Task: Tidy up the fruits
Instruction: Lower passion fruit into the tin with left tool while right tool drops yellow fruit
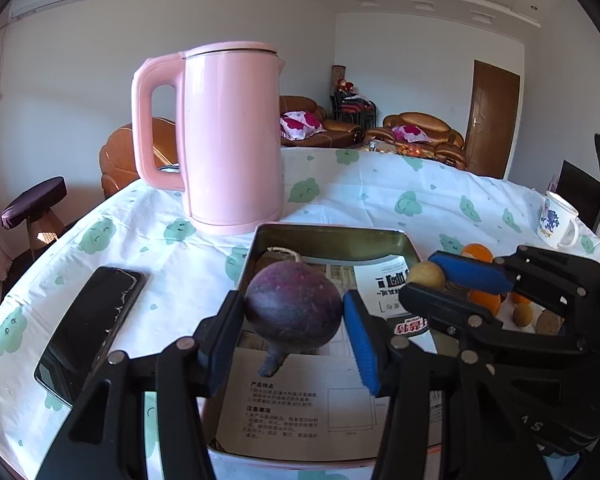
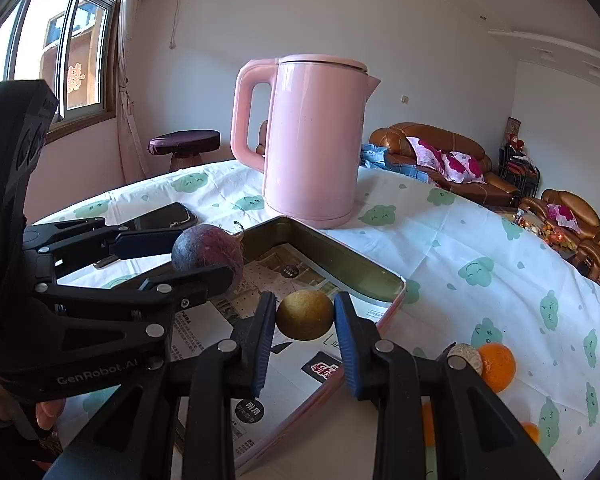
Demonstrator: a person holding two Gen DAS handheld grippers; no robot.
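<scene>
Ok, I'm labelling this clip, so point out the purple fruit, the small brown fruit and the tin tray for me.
purple fruit (image 1: 294, 304), left wrist view, middle of its skin.
brown fruit (image 2: 305, 315), right wrist view, centre of its front.
tray (image 2: 340, 258), right wrist view, inner far wall.

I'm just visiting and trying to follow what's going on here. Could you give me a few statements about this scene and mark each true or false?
1. The left hand-held gripper holds a purple fruit. True.
2. The right hand-held gripper is empty. False: it grips a small brown fruit.
3. The kettle is blue. False: pink.
4. A phone lies on the tablecloth. True.
5. Oranges lie outside the tray. True.
</scene>
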